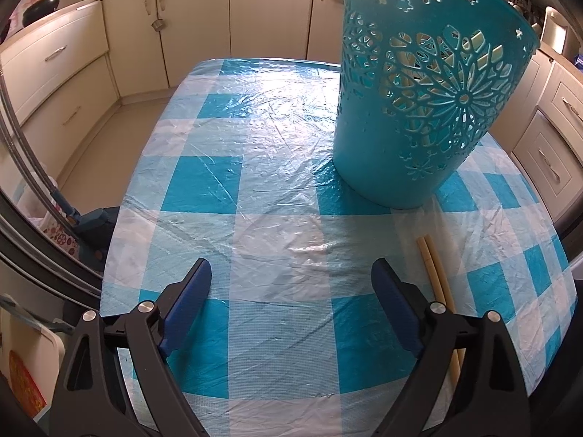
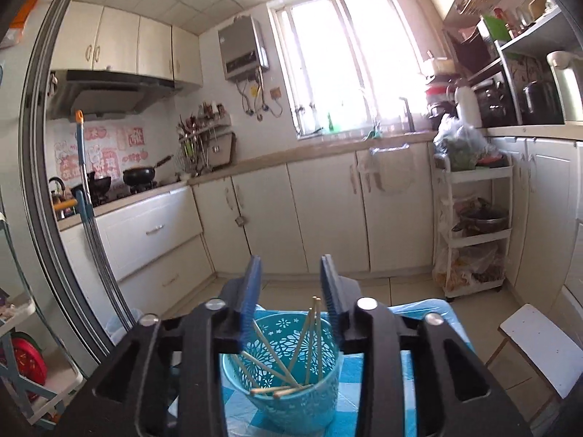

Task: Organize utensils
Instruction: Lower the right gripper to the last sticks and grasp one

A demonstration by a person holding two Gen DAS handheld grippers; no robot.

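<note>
A teal cut-out holder (image 1: 422, 109) stands on the blue-and-white checked table (image 1: 255, 182) at the right. Pale chopsticks show through its holes. Two more chopsticks (image 1: 437, 280) lie on the cloth just right of my left gripper (image 1: 291, 276), which is open and empty, low over the table's near part. In the right wrist view the holder (image 2: 291, 375) sits below, with several chopsticks (image 2: 277, 364) leaning inside. My right gripper (image 2: 290, 273) is open and empty, held above the holder.
Cream kitchen cabinets (image 1: 204, 25) ring the table. A stove with black pans (image 2: 138, 176) is at the left, a white trolley (image 2: 473, 233) at the right, a white stool (image 2: 539, 346) beside the table. A blue mop (image 1: 87, 218) leans by the table's left edge.
</note>
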